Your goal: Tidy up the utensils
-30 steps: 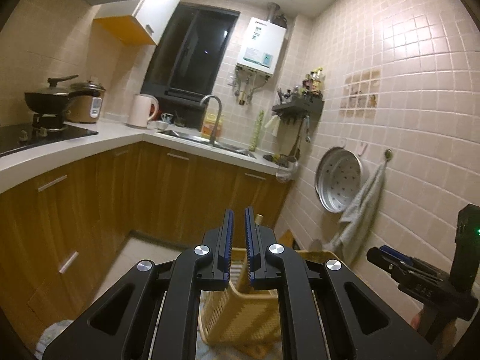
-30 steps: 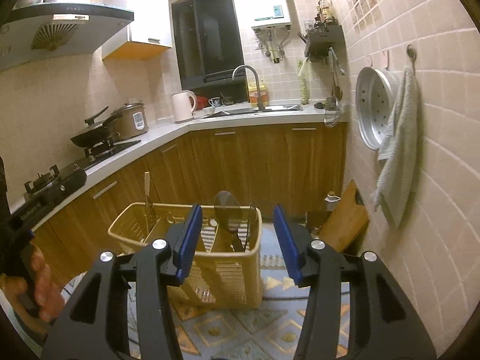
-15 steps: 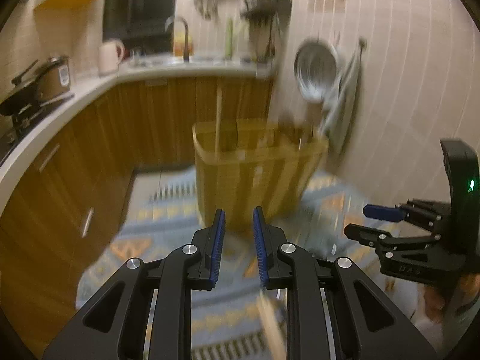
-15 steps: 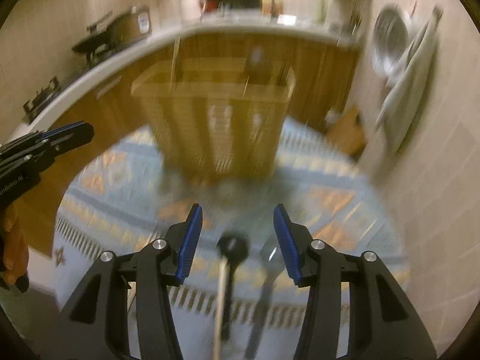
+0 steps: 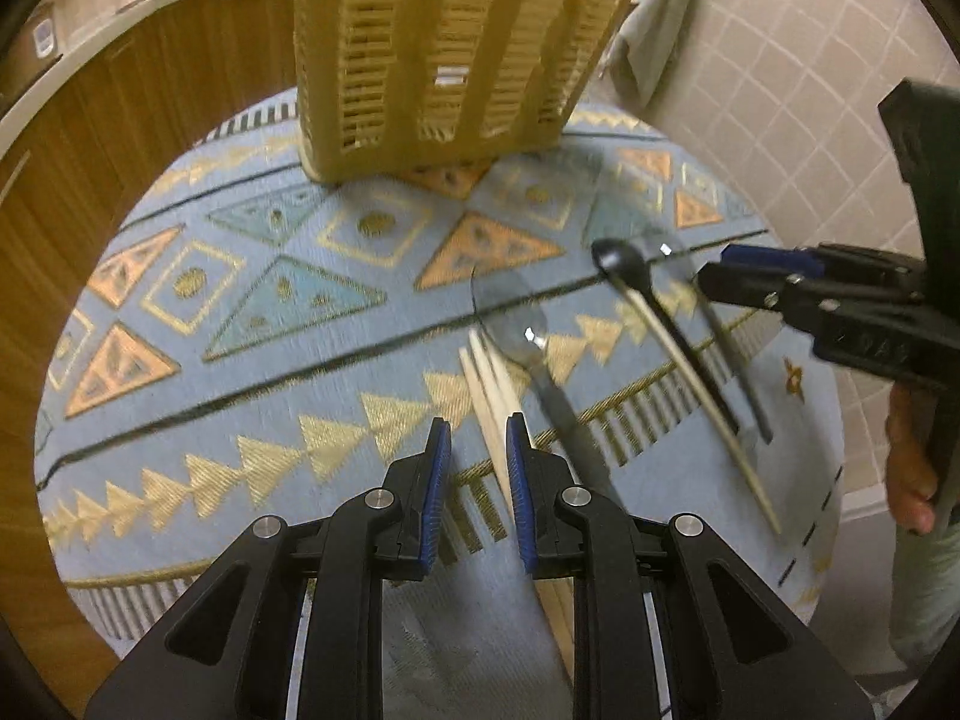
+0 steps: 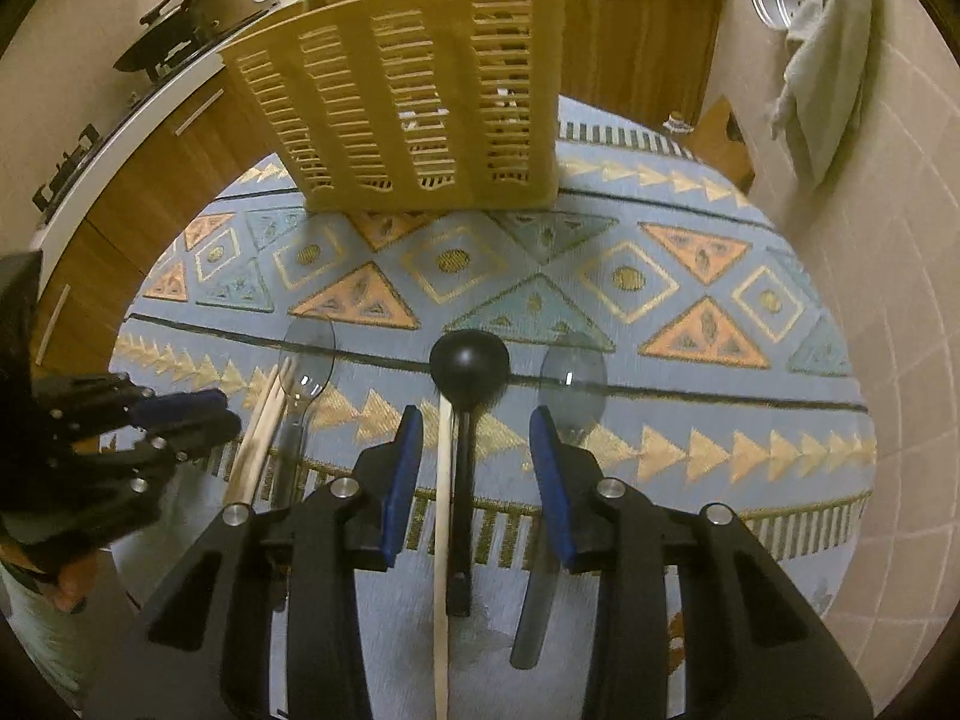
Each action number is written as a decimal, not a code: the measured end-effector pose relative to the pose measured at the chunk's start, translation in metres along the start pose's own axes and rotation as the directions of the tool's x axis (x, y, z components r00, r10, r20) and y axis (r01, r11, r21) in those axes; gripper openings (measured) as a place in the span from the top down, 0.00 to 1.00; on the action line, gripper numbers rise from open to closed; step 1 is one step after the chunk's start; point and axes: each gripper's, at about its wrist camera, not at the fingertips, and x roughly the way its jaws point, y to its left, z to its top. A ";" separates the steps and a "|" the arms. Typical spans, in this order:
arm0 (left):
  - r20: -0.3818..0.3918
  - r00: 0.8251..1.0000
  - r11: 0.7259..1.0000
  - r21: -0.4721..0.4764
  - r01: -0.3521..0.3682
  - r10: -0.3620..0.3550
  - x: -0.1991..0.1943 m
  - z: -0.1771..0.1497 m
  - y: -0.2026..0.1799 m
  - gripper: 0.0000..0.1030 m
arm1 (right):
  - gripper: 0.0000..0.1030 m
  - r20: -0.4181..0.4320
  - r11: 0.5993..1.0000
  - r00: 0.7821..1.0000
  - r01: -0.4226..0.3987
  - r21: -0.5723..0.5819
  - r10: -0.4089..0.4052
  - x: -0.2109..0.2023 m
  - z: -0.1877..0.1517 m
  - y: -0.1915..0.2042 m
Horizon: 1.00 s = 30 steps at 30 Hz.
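Note:
Utensils lie on a blue patterned mat point(image 6: 630, 276) in front of a yellow slotted basket point(image 6: 408, 102) point(image 5: 444, 48). My right gripper point(image 6: 478, 450) points down over a black spoon point(image 6: 469, 363) and a single wooden chopstick point(image 6: 443, 480). Both lie between its jaws, which are closing but not touching them. A clear spoon point(image 6: 571, 378) passes under its right finger. My left gripper point(image 5: 478, 468) hangs slightly open and empty, with a pair of chopsticks point(image 5: 489, 384) just under its right finger and another clear spoon point(image 5: 522, 330) beside them.
Wooden cabinets point(image 6: 180, 150) under a white counter curve along the left. A tiled wall point(image 6: 870, 300) with a hanging towel point(image 6: 822, 60) stands on the right. A hand point(image 5: 912, 468) holds the right gripper's handle. Utensils stand in the basket.
Both grippers tipped down from facing the kitchen to facing the mat and sank toward the utensils. The left jaws parted a little; the right jaws narrowed around the black spoon and chopstick.

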 end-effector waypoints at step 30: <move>-0.143 0.985 0.995 0.044 -0.087 0.092 0.010 0.006 -0.015 0.77 | 0.67 -0.071 0.997 0.995 -0.064 0.035 0.067 0.012 0.004 -0.003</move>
